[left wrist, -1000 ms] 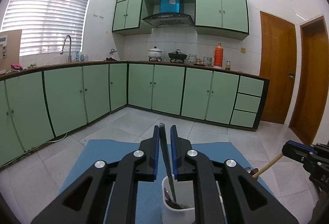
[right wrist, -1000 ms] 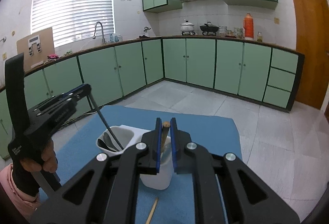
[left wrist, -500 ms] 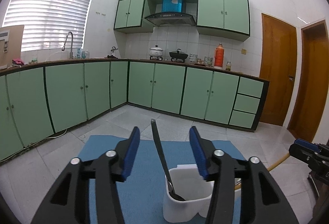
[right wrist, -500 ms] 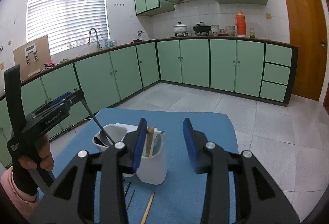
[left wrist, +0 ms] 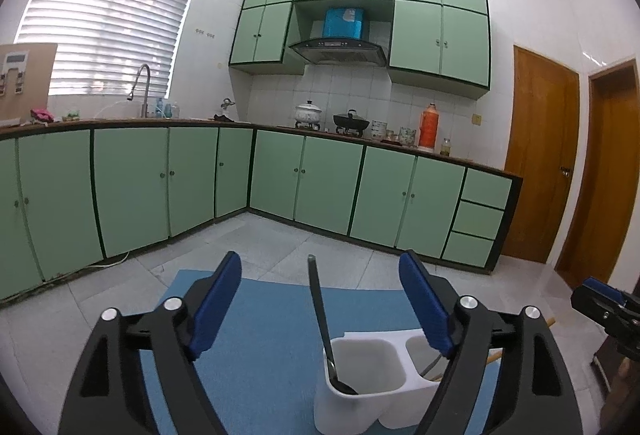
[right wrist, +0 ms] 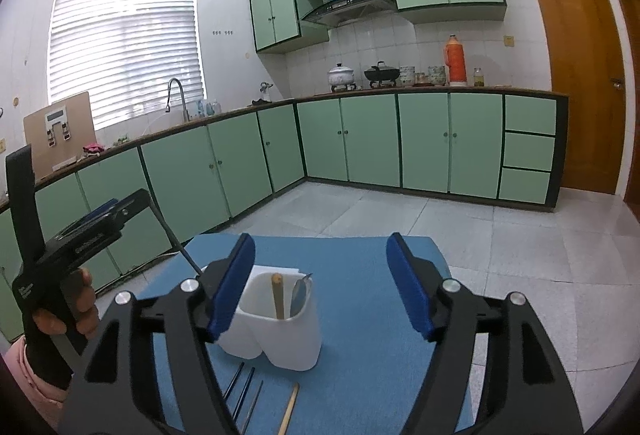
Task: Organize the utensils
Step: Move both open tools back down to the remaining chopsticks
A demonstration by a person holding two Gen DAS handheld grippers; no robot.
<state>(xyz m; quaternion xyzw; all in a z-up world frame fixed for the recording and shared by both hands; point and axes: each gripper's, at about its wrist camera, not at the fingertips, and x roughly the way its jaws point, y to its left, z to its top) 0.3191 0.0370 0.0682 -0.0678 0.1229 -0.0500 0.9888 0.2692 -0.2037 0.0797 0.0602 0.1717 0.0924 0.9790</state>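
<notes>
Two hand-held grippers are showing here, and we are seeing both with their blue pads standing wide apart. Jaws of the left hand-held gripper have just been opening; the dark spoon is rising between them, touched by neither pad, its bowl sitting down in the near compartment of the white holder. Jaws of the right hand-held gripper have likewise just been opening, and nothing is being pressed between them: the wooden chopstick is standing upright in the holder's near compartment beside a metal spoon.

We are finding several things hard to read. From the left wrist view, the holder's second compartment is largely covered by the right-side finger, so its contents are showing only as slivers. From the right wrist view, the holder's far compartment is hidden behind the left-side finger. On the blue mat covering the table, three thin dark sticks and one more wooden chopstick are lying in front of the holder, their lower ends cut off by the gripper body and the frame; we cannot tell what the dark ones are.

One hand is gripping the left tool's handle at the picture's left edge. Green cabinets are lining the walls beyond.
</notes>
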